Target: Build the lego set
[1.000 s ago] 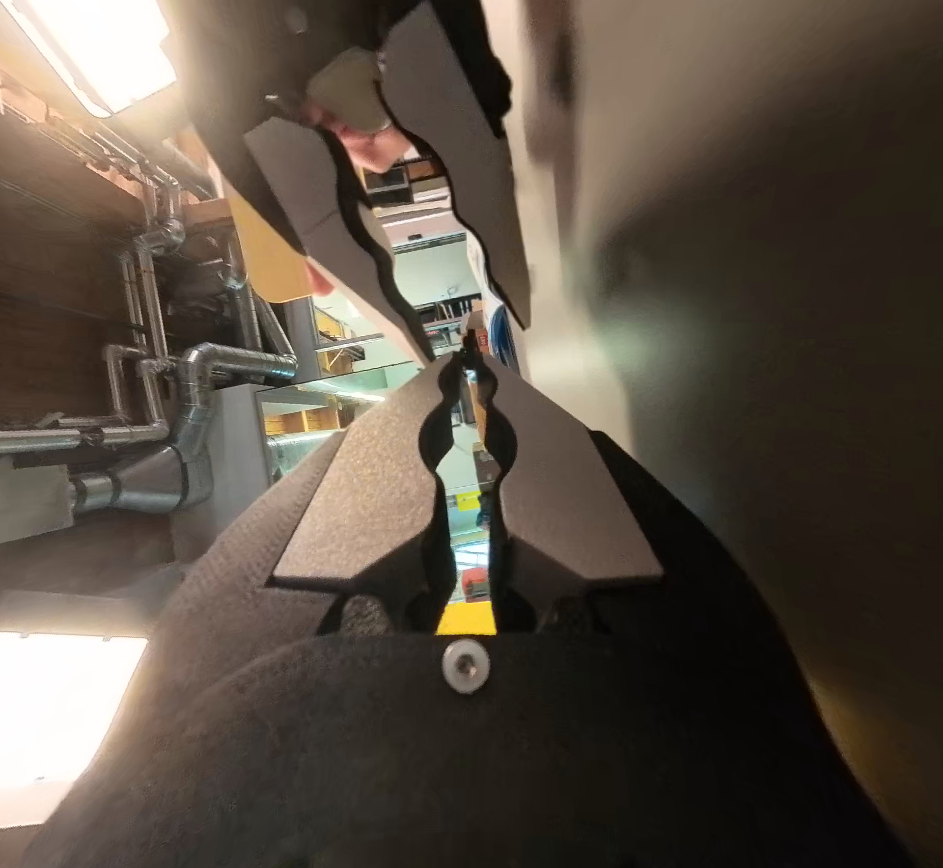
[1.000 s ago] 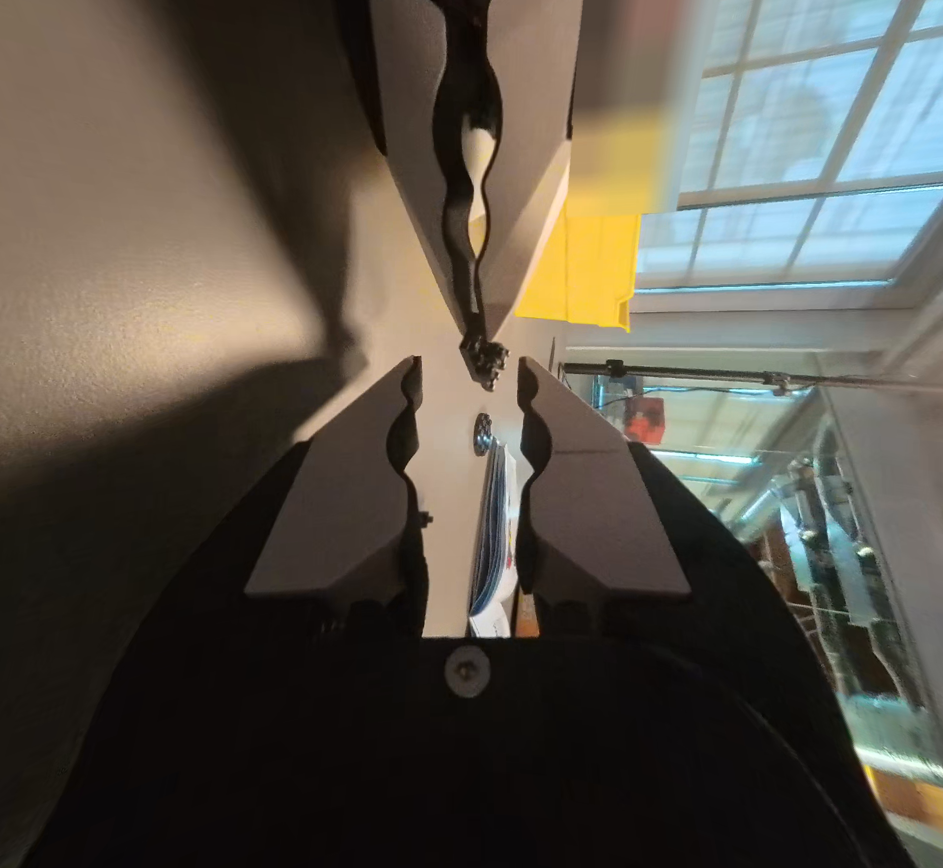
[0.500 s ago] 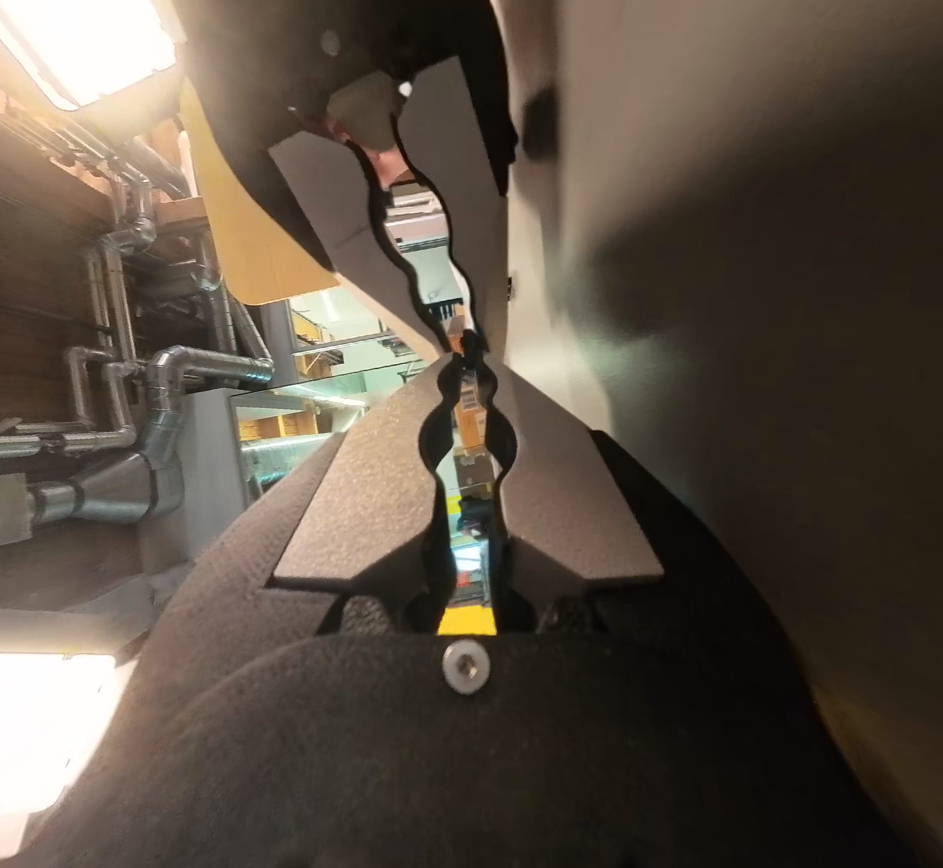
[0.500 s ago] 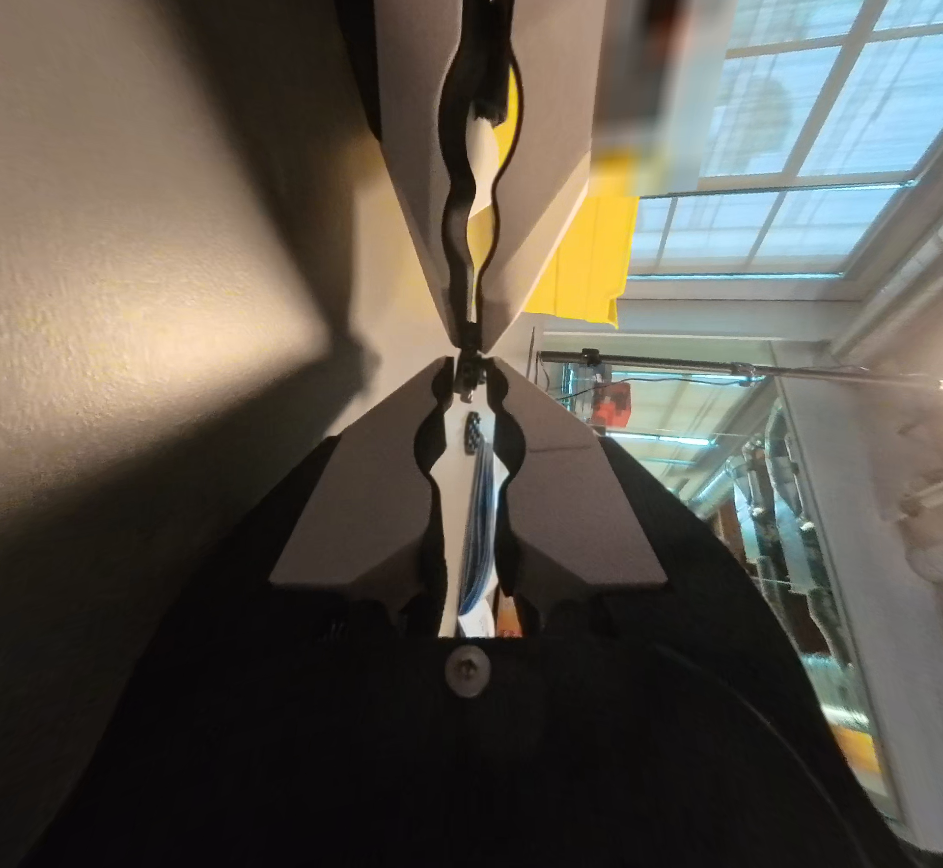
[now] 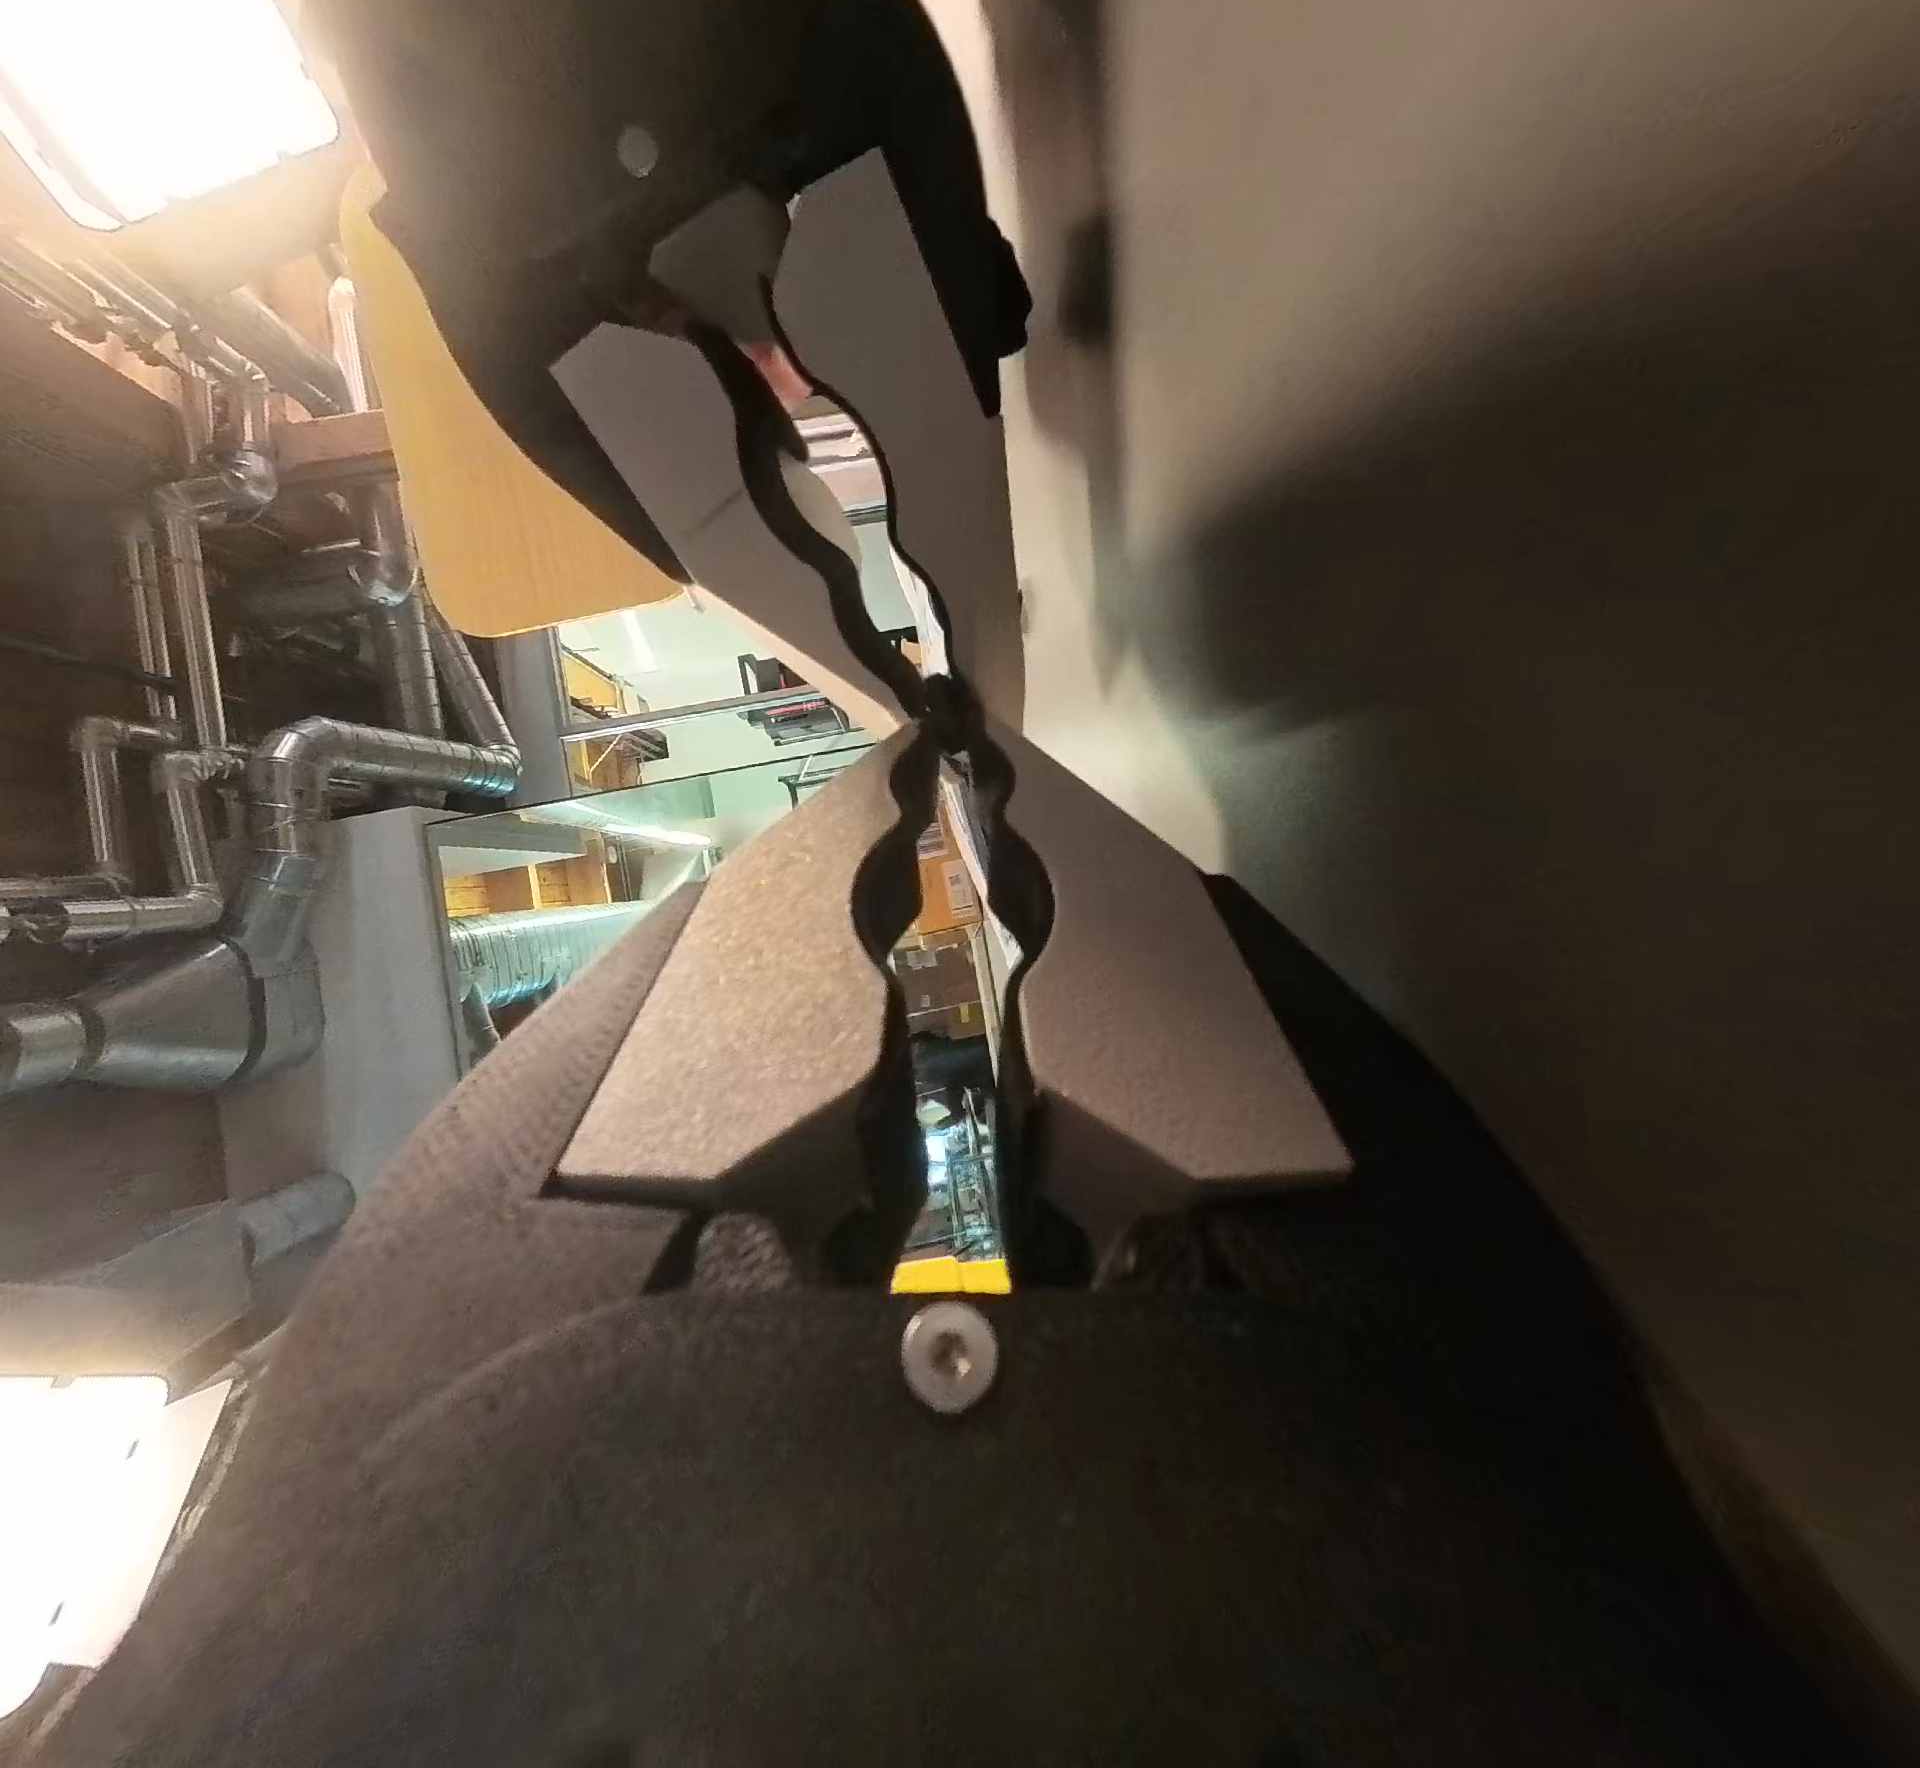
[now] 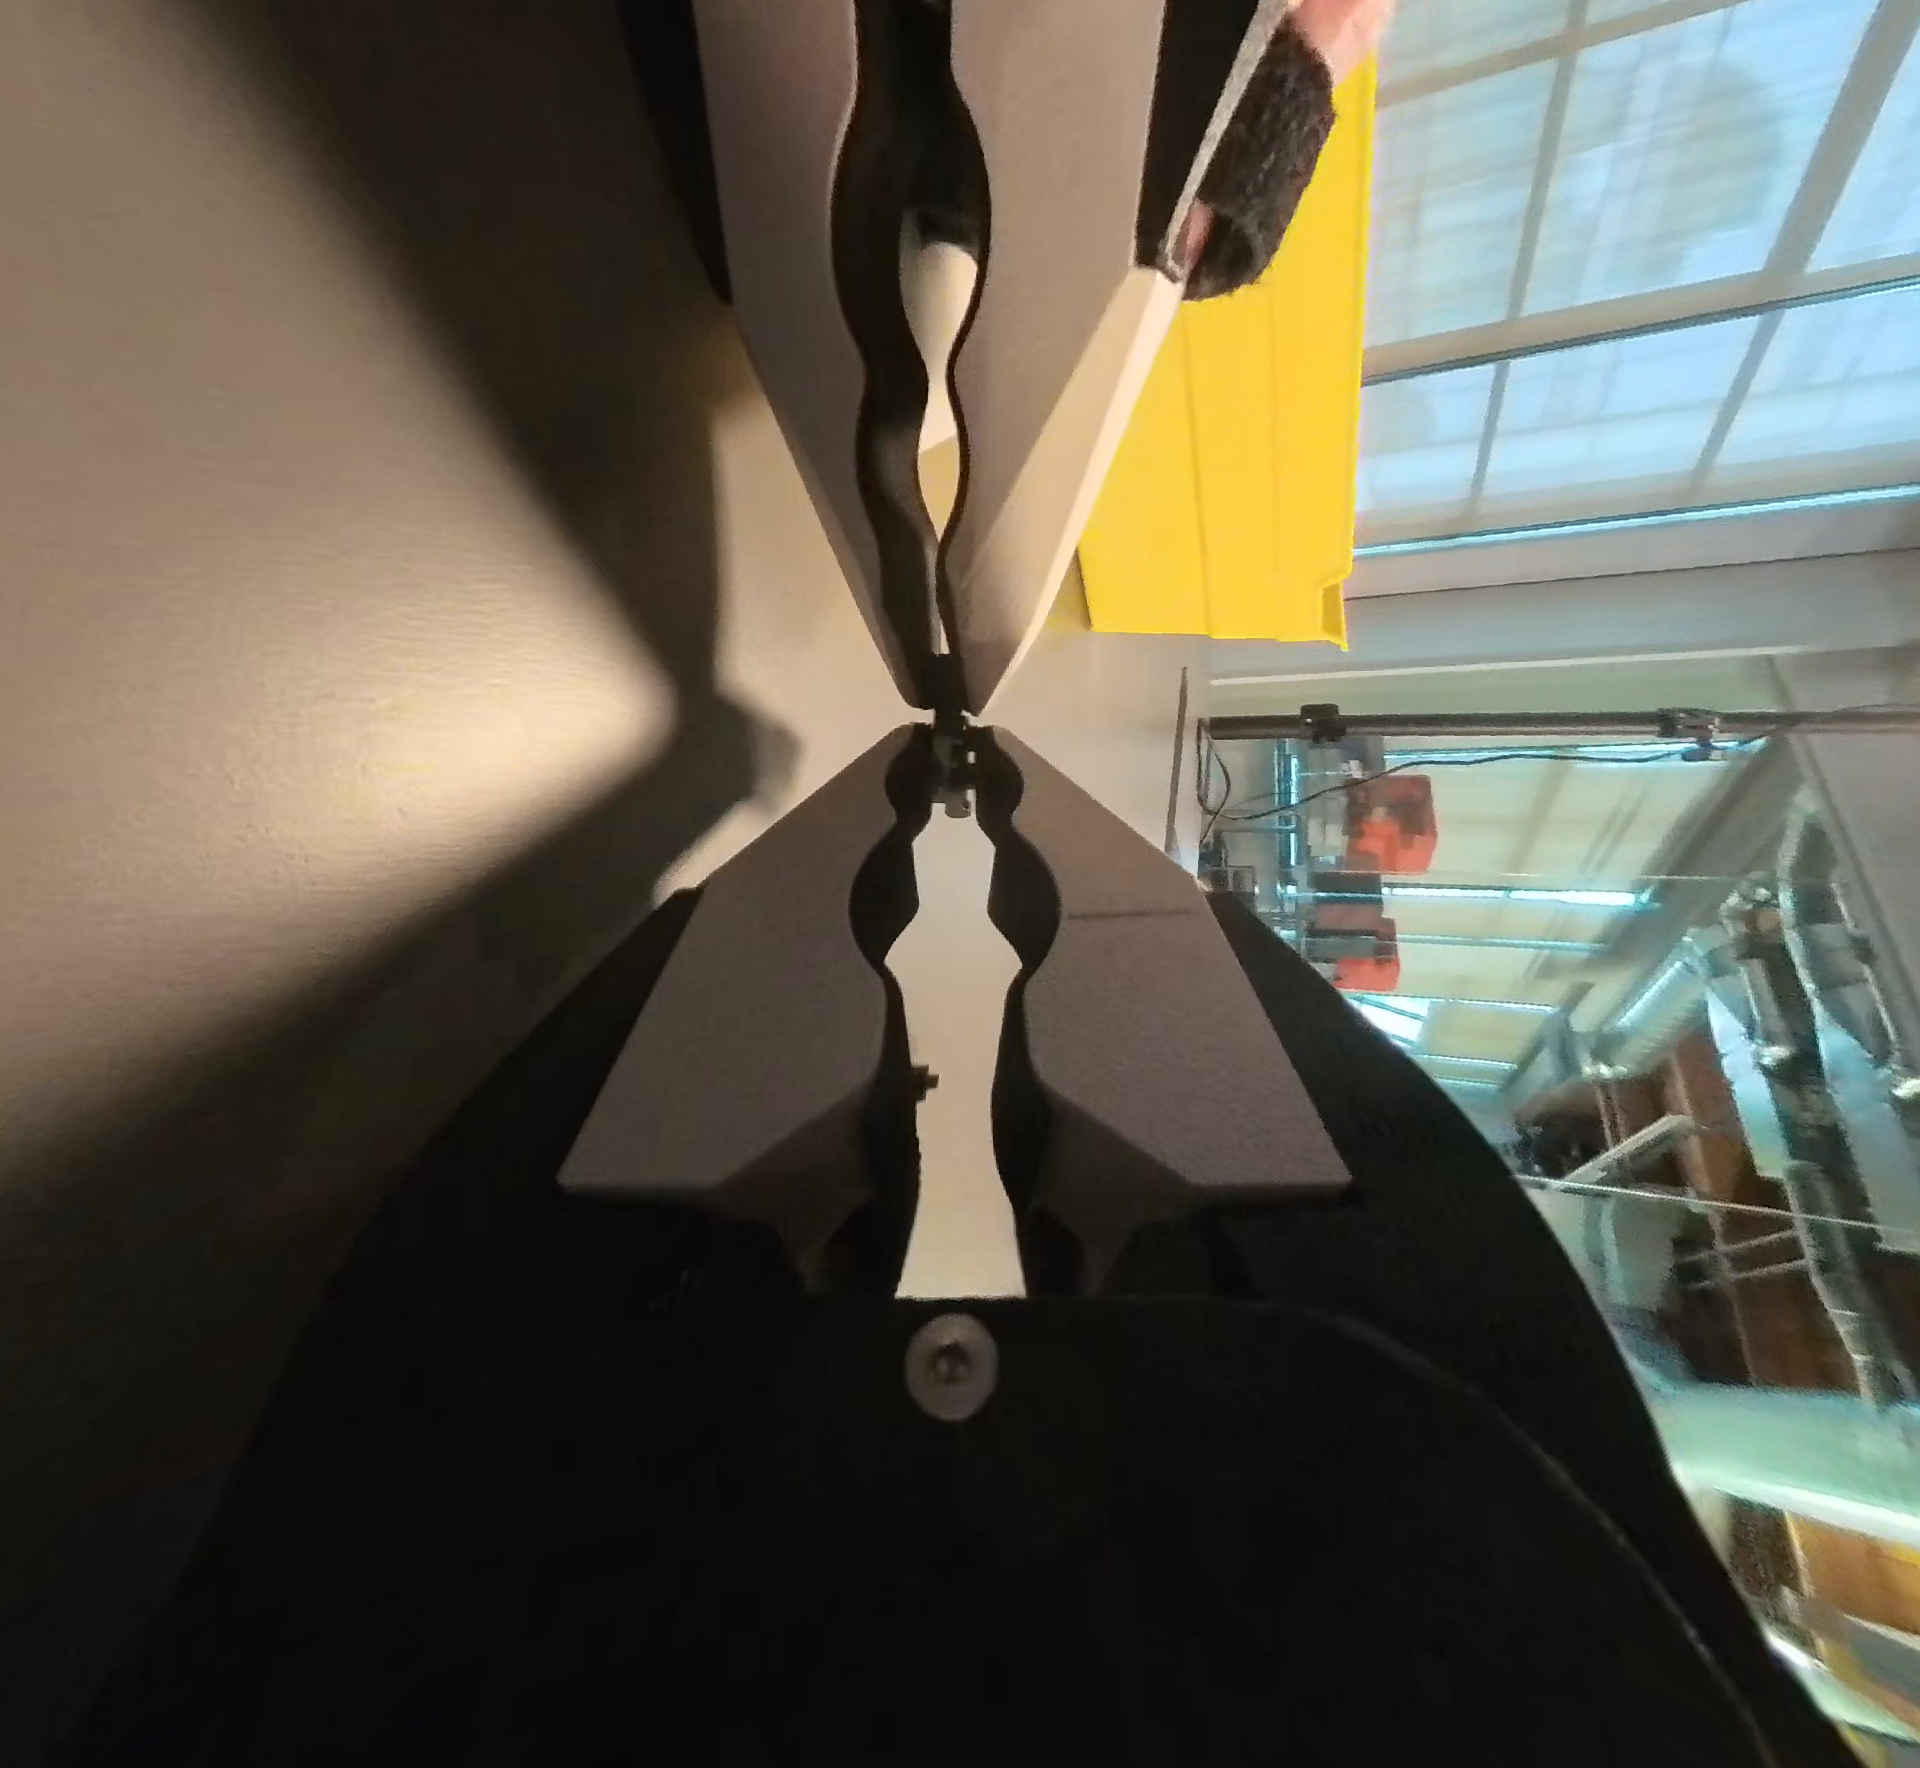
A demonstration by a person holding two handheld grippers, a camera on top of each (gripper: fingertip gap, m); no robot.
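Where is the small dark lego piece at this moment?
In the right wrist view the small dark lego piece sits mid-frame, pinched between the tips of the right gripper and the left gripper.

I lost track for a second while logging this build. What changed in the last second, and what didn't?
The right claw closed: a second ago its fingers stood apart just short of the small dark lego piece; now they pinch it, tip to tip with the left claw. The left claw stayed shut on the piece's other end throughout. The yellow bin remains behind them.
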